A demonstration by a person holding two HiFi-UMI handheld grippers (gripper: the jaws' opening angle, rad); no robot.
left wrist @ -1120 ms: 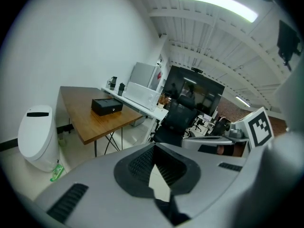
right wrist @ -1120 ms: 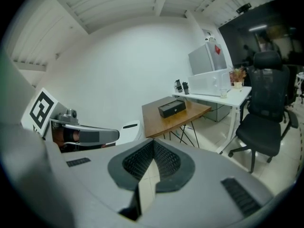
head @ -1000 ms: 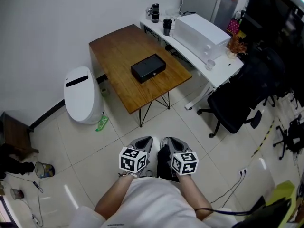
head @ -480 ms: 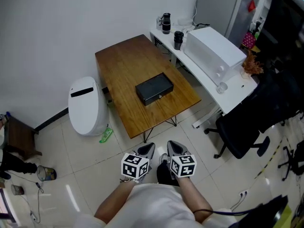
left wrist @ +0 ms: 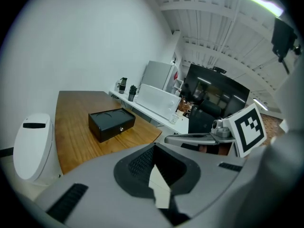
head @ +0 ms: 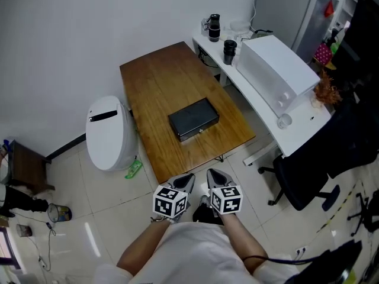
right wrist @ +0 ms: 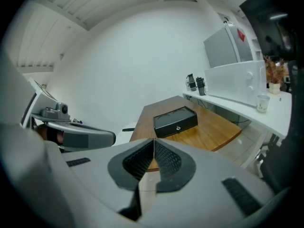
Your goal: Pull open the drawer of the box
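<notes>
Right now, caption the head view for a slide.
Left tool and right tool, both shut, short of wooden table bearing closed black box.

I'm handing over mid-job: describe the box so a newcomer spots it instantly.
Find the brown wooden table beside the long white desk. The flat black box is the only thing on it, marked by a small silver knob on its front.

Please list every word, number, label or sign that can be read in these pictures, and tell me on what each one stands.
No text can be read anywhere.
Cubes of the left gripper and right gripper: black-and-white square markers only, no letters.
The red sticker on the grey cabinet: too small to read.
The green packet: too small to read.
On the box: no print shows.
</notes>
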